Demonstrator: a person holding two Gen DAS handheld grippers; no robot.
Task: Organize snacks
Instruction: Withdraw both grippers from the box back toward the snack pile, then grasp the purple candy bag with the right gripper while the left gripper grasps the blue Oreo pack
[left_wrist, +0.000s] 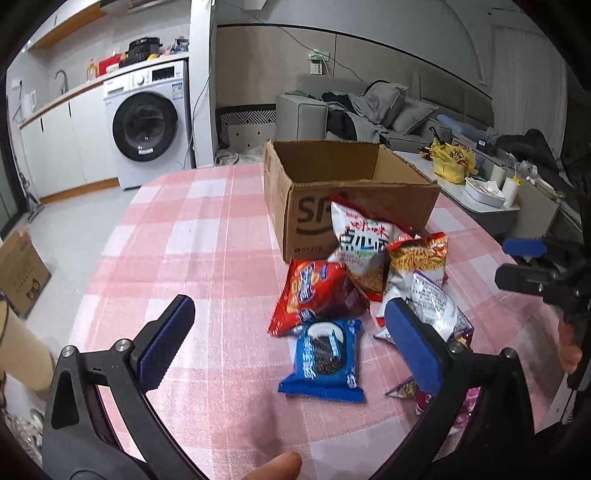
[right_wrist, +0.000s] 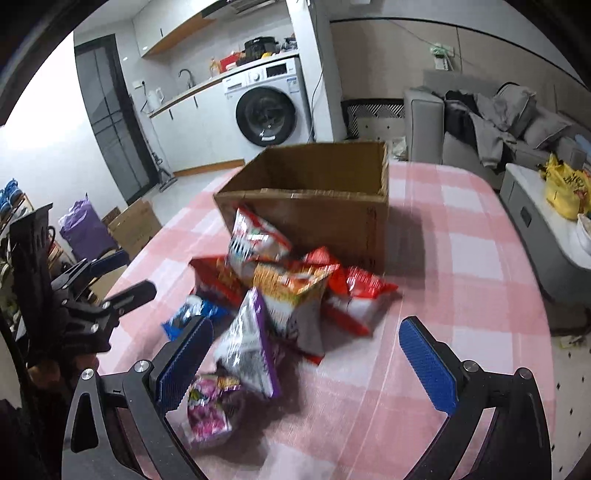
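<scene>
Against the near wall of the cardboard box (left_wrist: 354, 206), a heap of snack packets sits on the pink-checked surface (left_wrist: 192, 236): white bag (left_wrist: 364, 236) leaning on the box, red bag (left_wrist: 317, 295) and orange noodle bag (left_wrist: 419, 258) in front, blue cookie pack (left_wrist: 327, 360) nearest. Box is open-topped, nothing visible inside; judged the destination, so the pile beside it keeps carries short. Left gripper (left_wrist: 291, 339): jaws apart, empty, blue cookie pack lying between them, low on the surface. Right gripper (right_wrist: 308, 362): jaws apart, empty, silver-purple bag (right_wrist: 251, 343) just inside its left jaw, pink packet (right_wrist: 208, 410) below. No packet lifted yet.
</scene>
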